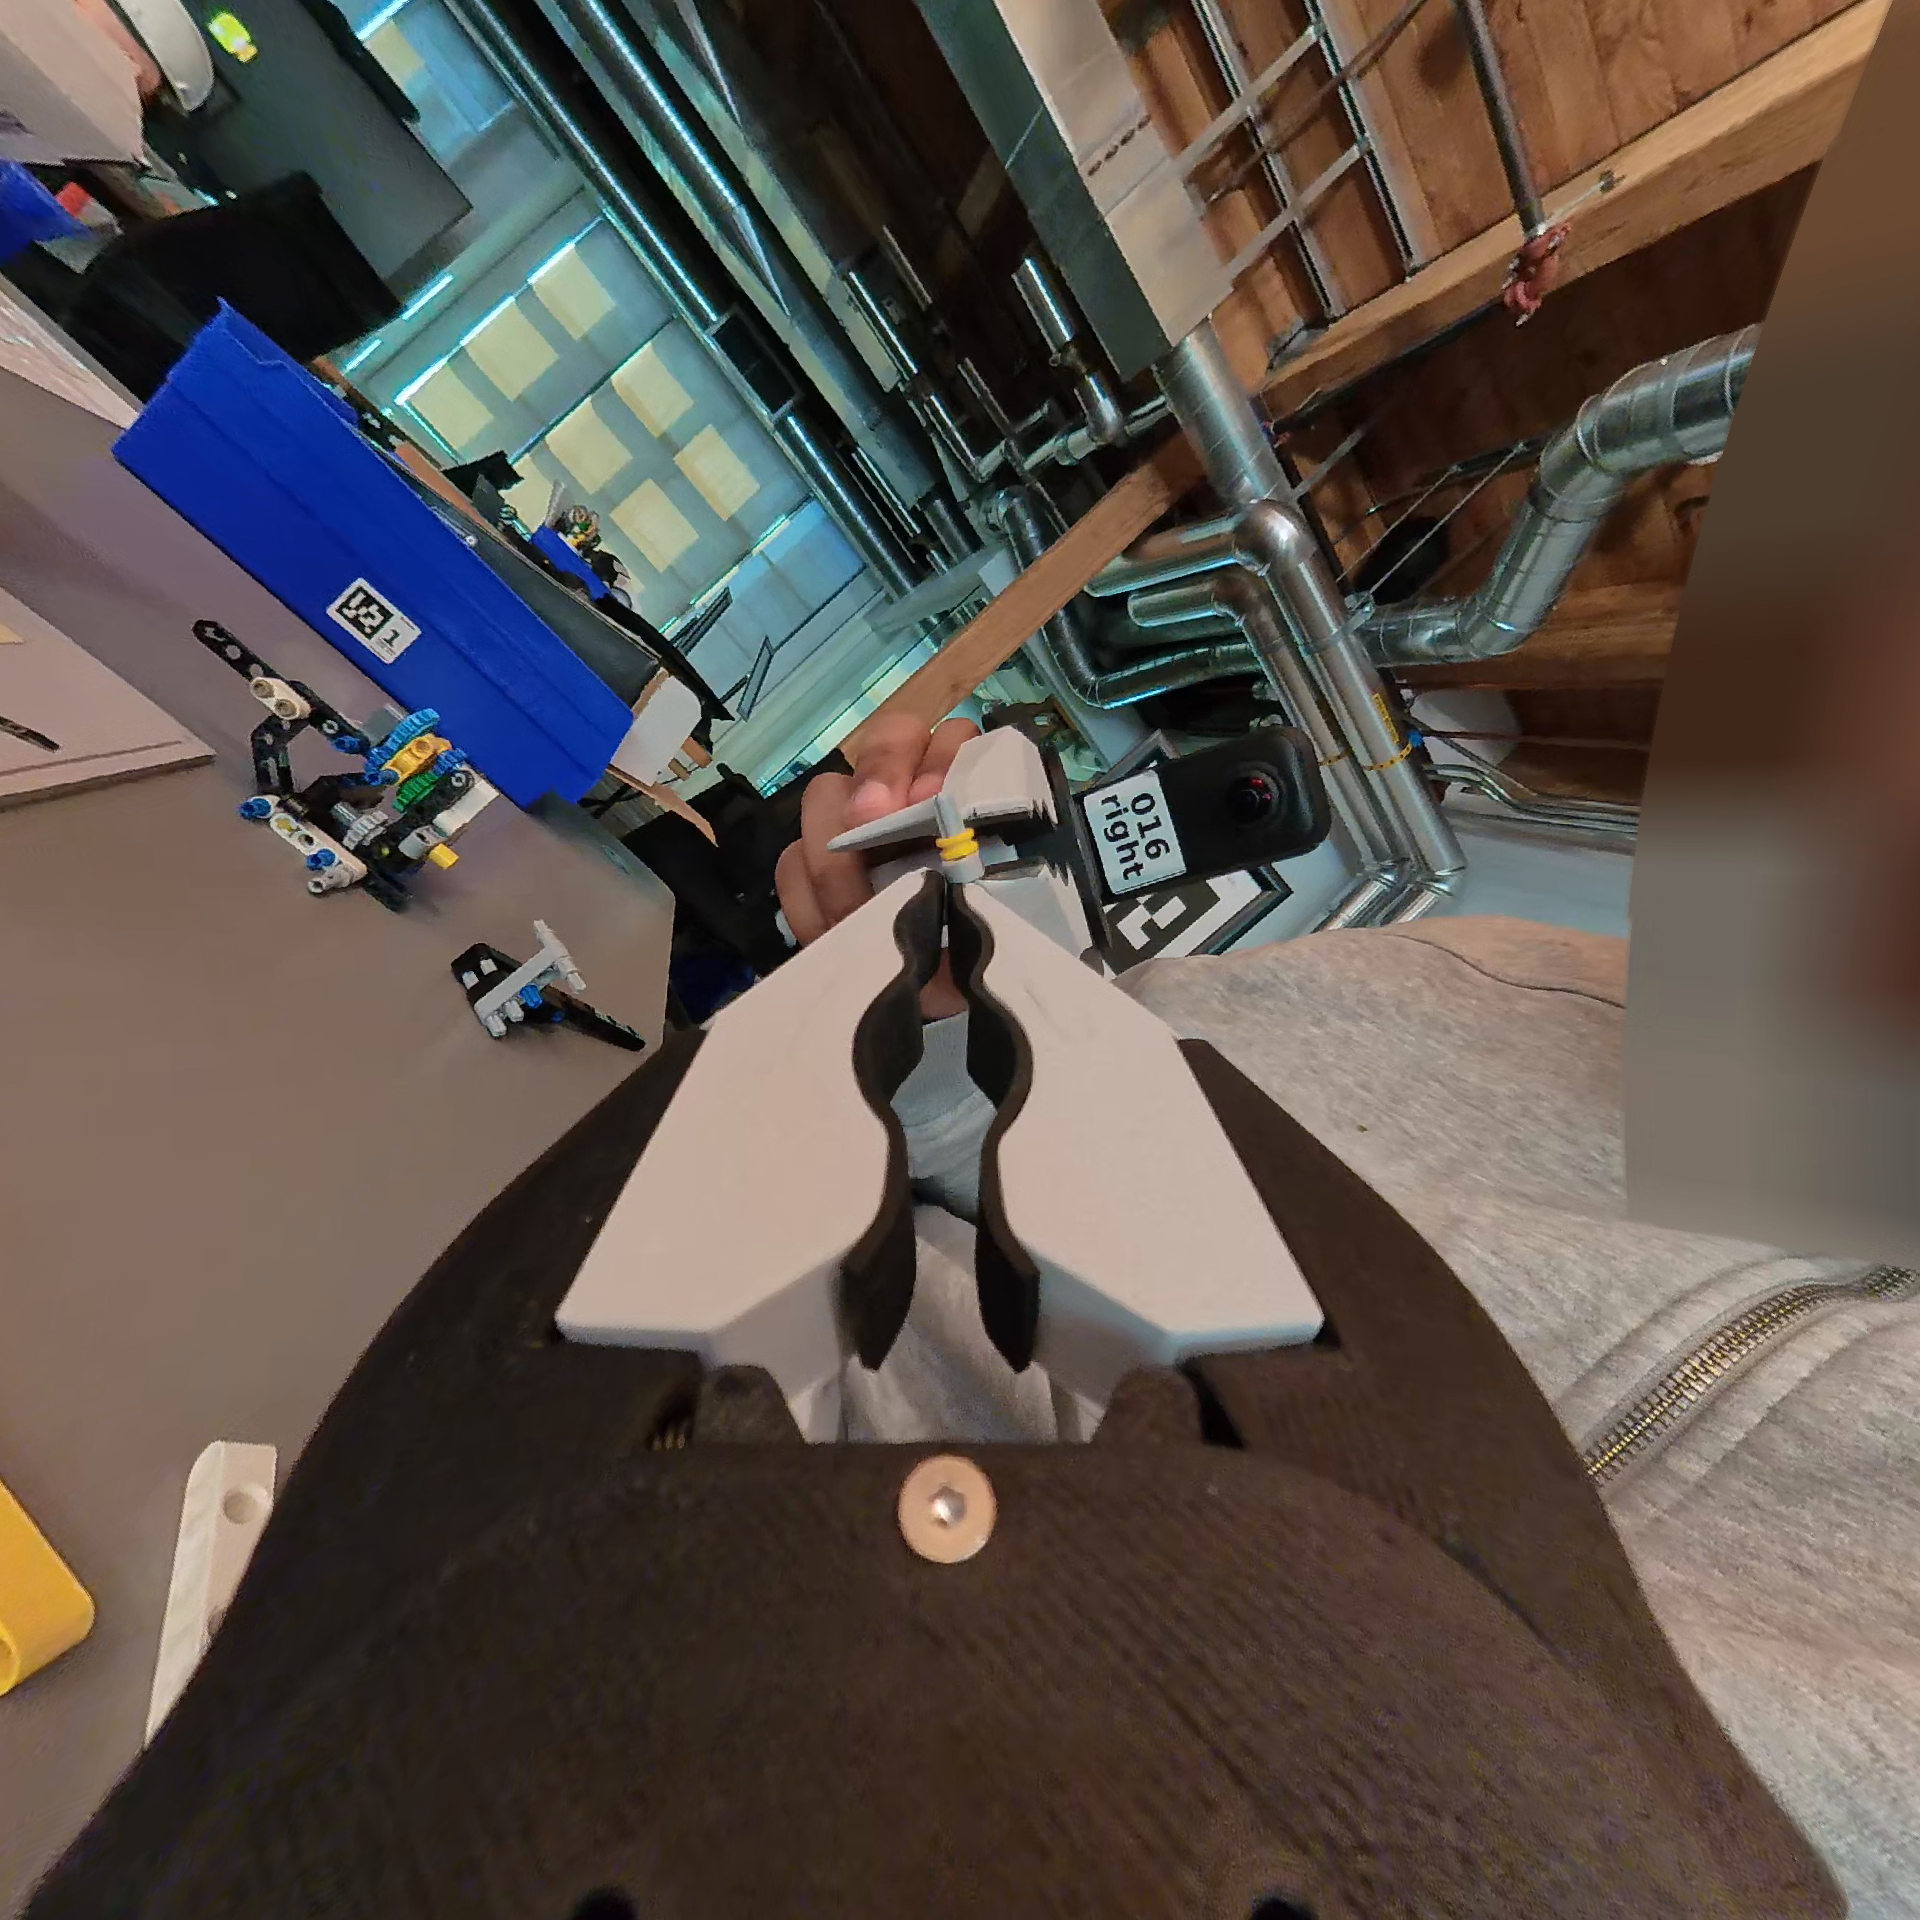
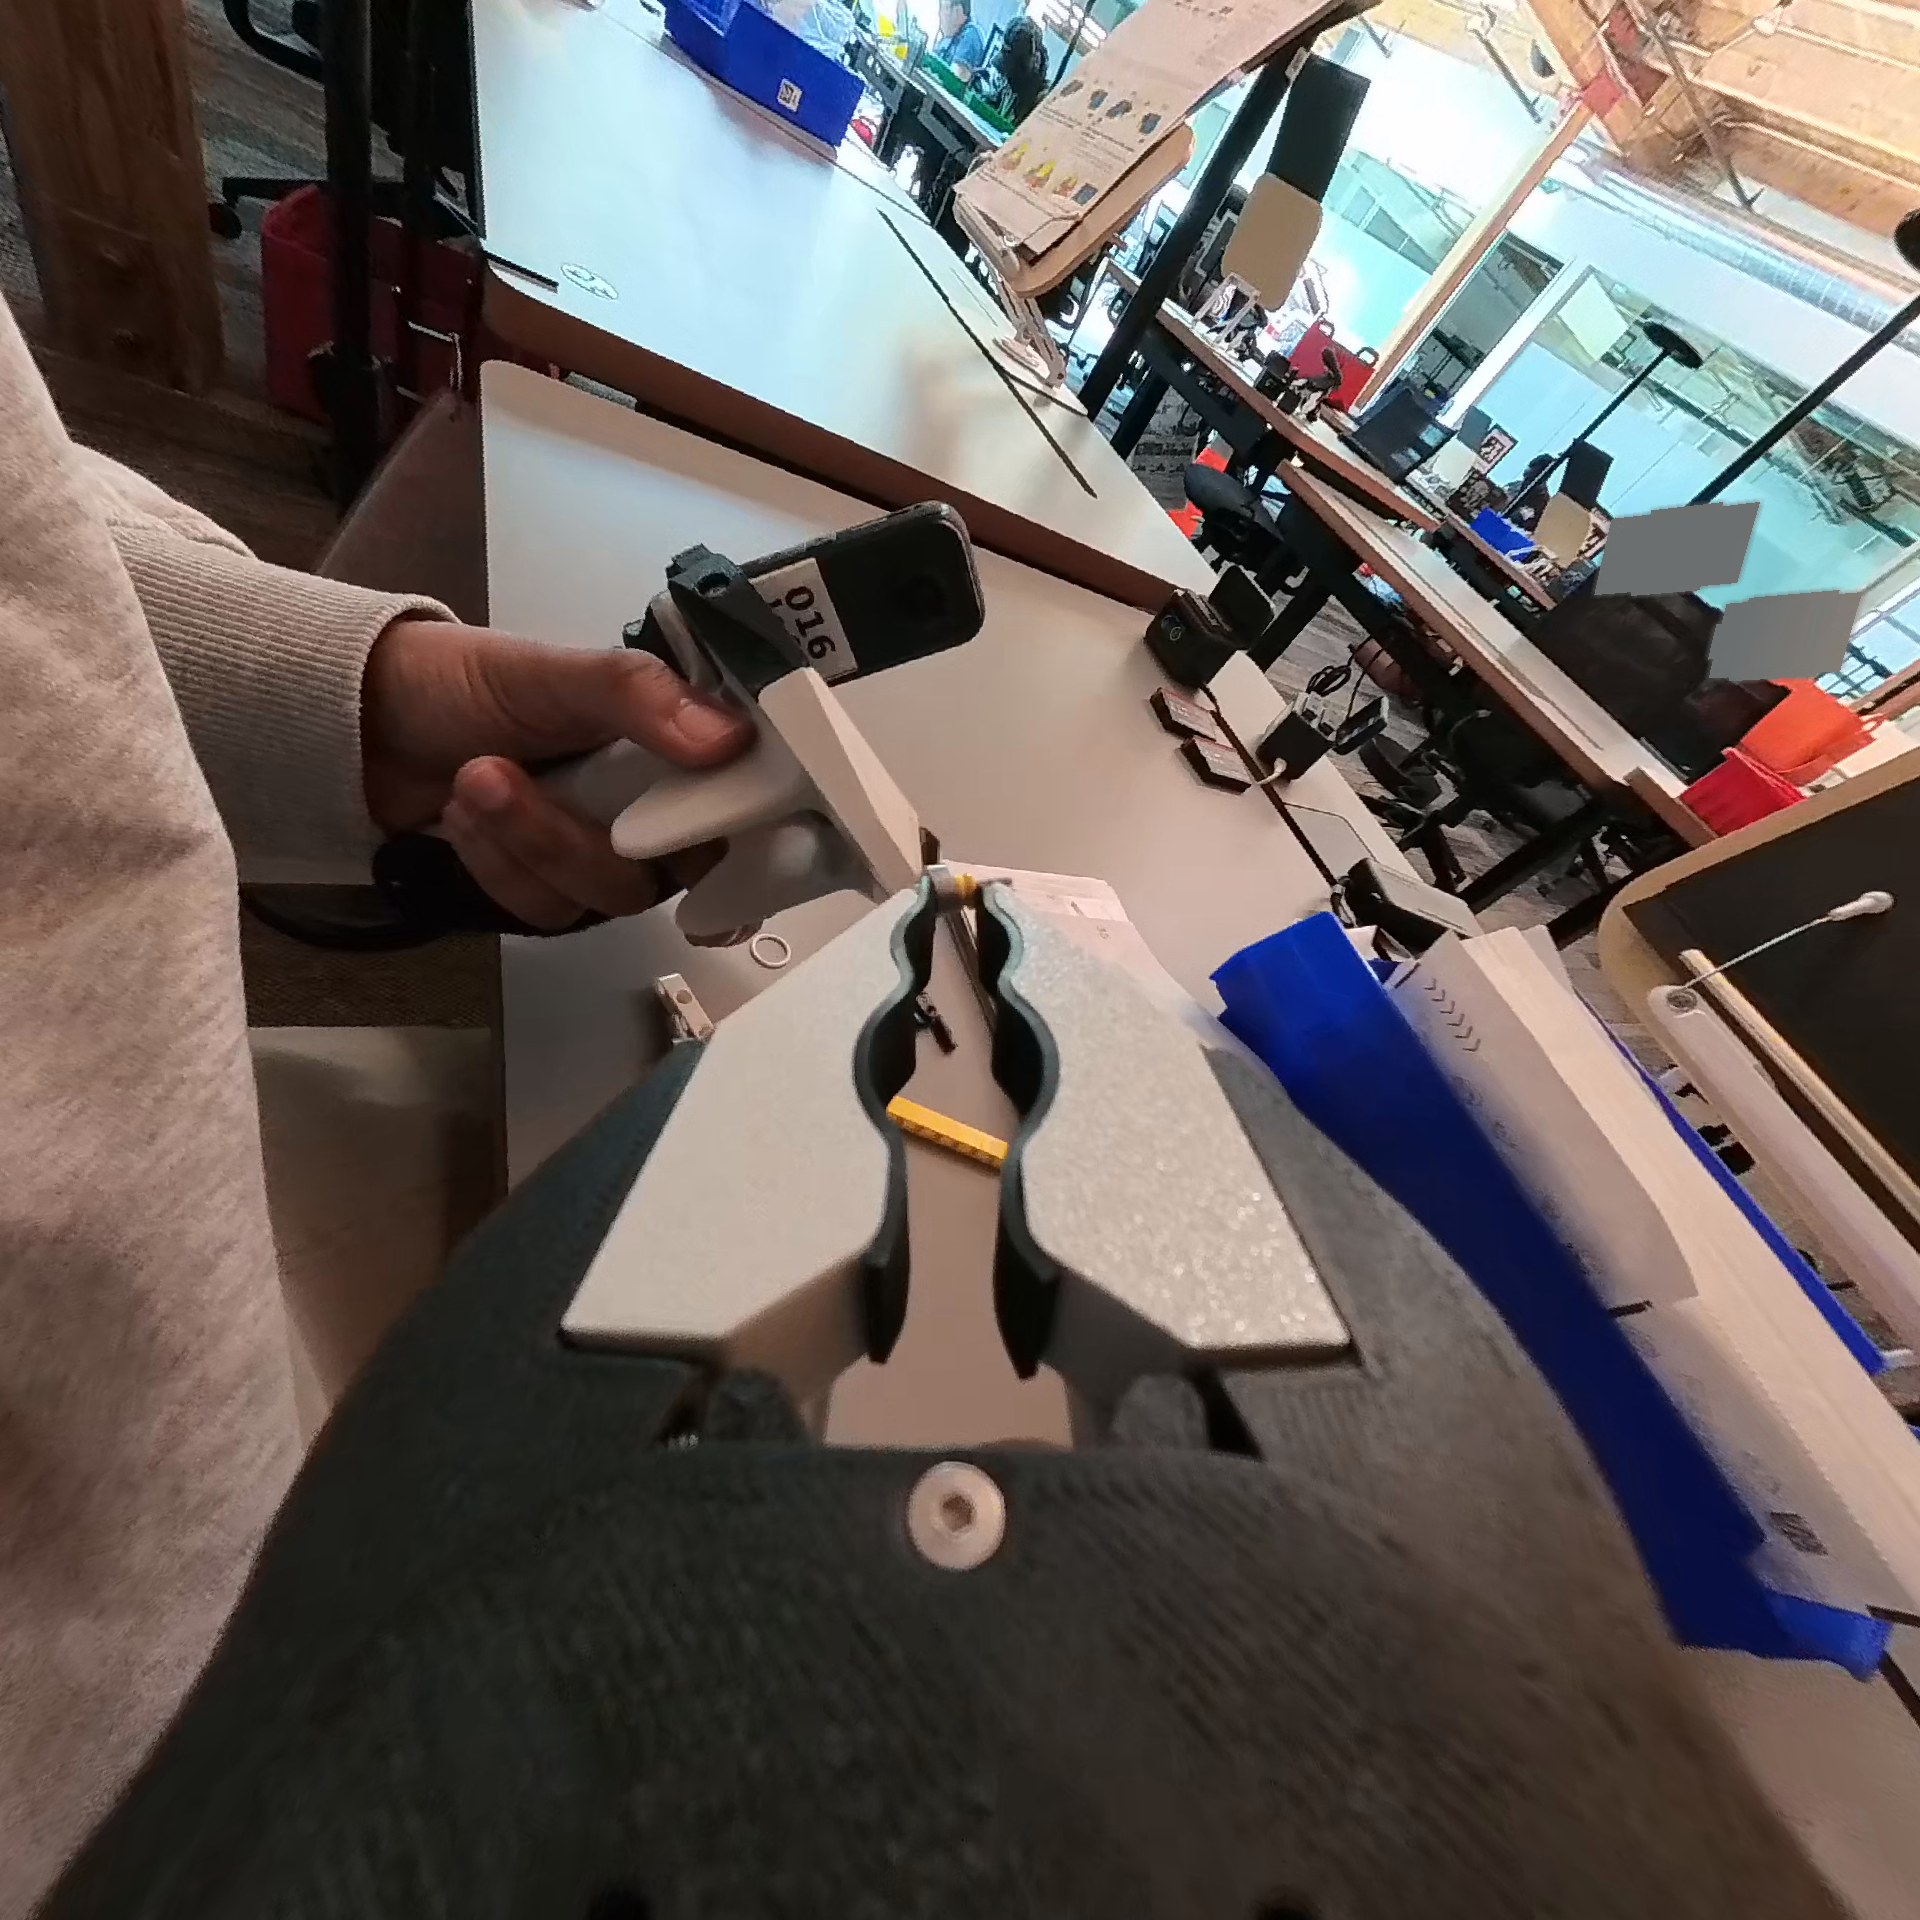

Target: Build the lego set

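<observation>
Both grippers meet in the air on one small lego piece: a thin axle with a yellow bush (image 1: 956, 844) and a grey blade (image 1: 894, 826). My left gripper (image 1: 940, 888) is shut on the thin dark axle just below the bush. My right gripper (image 2: 951, 896) is shut on the grey blade end (image 2: 961, 940), with the bush (image 2: 964, 883) at its tips. The right gripper (image 1: 1003, 790) shows beyond the piece in the left wrist view. The left gripper (image 2: 831, 779) shows hand-held in the right wrist view. A half-built lego model (image 1: 353, 790) stands on the grey table (image 1: 260, 1091).
A smaller black and grey sub-assembly (image 1: 530, 987) lies near the table edge. A blue bin (image 1: 364, 582) stands behind the model. Below my right gripper lie a yellow beam (image 2: 945, 1127), a small black part (image 2: 935, 1023) and a white ring (image 2: 769, 948). A blue bin with papers (image 2: 1455, 1195) is at the right. Both grippers' tips are close together, under 4 cm apart.
</observation>
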`<state>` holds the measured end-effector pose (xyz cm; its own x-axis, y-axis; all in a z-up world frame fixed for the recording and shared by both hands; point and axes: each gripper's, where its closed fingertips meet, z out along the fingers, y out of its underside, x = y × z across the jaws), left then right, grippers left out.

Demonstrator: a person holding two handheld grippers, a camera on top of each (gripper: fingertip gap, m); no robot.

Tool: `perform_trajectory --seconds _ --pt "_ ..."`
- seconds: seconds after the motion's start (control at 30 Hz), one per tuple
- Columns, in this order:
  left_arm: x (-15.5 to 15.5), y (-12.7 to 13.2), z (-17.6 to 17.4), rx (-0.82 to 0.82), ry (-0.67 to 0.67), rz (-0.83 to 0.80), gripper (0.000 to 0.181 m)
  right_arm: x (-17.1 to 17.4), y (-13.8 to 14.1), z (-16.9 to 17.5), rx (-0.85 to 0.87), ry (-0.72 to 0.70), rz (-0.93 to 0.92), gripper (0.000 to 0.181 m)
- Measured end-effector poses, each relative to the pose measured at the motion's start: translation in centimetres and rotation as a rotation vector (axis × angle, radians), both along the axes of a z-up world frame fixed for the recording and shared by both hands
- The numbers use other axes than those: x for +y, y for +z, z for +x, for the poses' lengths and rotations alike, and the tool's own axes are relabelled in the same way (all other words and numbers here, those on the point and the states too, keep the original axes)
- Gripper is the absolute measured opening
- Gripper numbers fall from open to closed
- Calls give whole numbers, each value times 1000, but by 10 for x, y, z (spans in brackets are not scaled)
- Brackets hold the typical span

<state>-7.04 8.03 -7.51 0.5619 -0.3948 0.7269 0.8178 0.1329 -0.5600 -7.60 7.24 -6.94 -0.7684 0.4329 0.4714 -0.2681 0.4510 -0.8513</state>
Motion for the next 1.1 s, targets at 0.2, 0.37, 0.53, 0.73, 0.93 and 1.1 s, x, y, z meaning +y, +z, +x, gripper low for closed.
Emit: perform_trajectory --seconds 0.2,0.37,0.53,0.73,0.93,1.1 --pt "0 -1 -2 -10 8 0 2 1 0 -1 -9 1 -9 6" --pt "-2 4 -2 -29 -10 36 15 2 -2 -1 -27 4 -8 6" --pt "0 1 0 -30 -20 18 9 -1 -5 0 -29 10 4 6" --pt "1 1 0 -35 -23 13 5 0 -5 0 -31 10 2 6" --pt "1 1 -1 -36 -17 10 4 1 -5 -1 -31 4 5 7" --pt "0 1 -2 -35 -10 14 4 1 -5 -2 -30 1 1 6"
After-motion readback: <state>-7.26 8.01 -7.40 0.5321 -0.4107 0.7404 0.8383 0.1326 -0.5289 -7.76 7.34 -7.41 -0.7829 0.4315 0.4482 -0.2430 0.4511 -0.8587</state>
